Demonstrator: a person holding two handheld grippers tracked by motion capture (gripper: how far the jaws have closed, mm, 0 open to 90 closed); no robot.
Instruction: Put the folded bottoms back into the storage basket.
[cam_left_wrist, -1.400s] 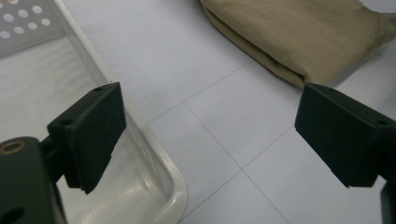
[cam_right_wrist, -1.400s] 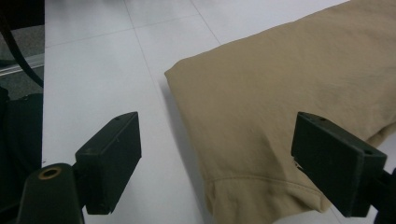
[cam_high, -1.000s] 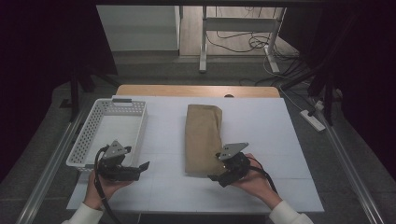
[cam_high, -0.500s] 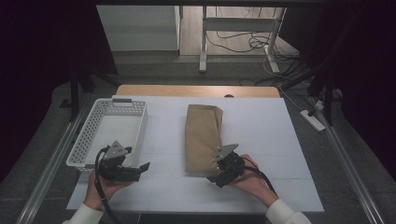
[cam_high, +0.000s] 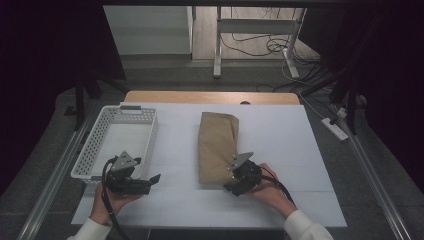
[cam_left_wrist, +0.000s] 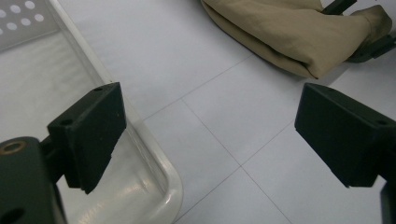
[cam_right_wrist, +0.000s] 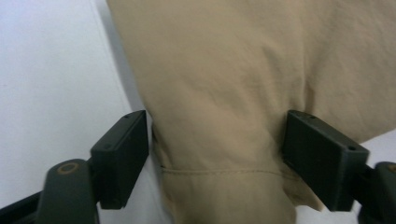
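A folded tan cloth (cam_high: 218, 146) is lying lengthwise near the middle of a white table (cam_high: 300, 145). The right gripper (cam_high: 234, 183) is sitting at the cloth's near right corner, its jaws straddling the hemmed edge and just closing in on it; they seem to be touching the fabric on both sides, though a firm pinch is hard to confirm. The left gripper (cam_high: 154, 179) is hovering, jaws wide apart and empty, beside the near corner of a white basket (cam_high: 95, 150).
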